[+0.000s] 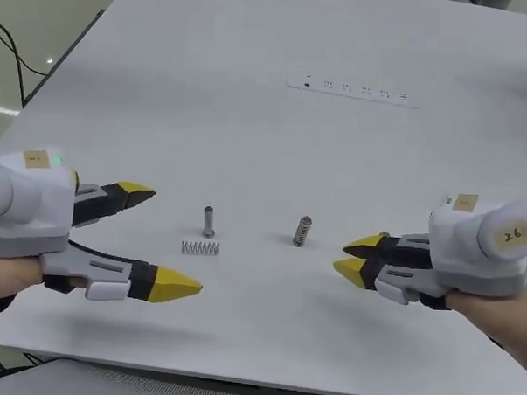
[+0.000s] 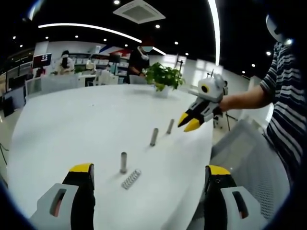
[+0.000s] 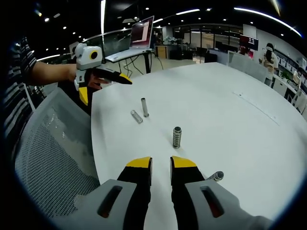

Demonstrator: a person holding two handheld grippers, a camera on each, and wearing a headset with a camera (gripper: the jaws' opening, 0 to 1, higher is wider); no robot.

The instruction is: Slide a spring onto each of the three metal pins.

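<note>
Left gripper [image 1: 157, 238], white-bodied with black jaws tipped in yellow, hovers at the near left of the white tabletop [image 1: 249, 136]. Its jaws are spread wide and nothing lies between them. The right gripper [image 1: 353, 257], of the same make, hangs at the near right. Its two yellow tips stand a narrow gap apart and hold nothing, as the right gripper view also shows [image 3: 160, 163].

Between the two grippers, closest to the near edge, a loose silver coil spring [image 1: 200, 247] lies flat on the table. Just behind it, apart from it, a bare grey metal pin [image 1: 208, 221] stands upright. In the left gripper view, spring [image 2: 130, 178] and pin [image 2: 123, 162] sit just ahead of the open jaws.

To the right of that pair stands a second metal pin wearing a coil spring [image 1: 303, 231], upright and clear of both grippers. A third pin with coils on it [image 3: 216, 176] sits just beside the right gripper's body and is partly hidden by it. I cannot tell whether it stands straight.

A grey mesh chair [image 3: 48, 158] stands at the table's near edge in the right gripper view. A person's striped sleeve [image 2: 288, 96] shows in the left gripper view.

Well beyond the pins, a long white power strip [image 1: 351, 89] lies flat on the table. Past the far edge in the left gripper view stands a green potted plant [image 2: 163, 76], with people at desks behind it.
</note>
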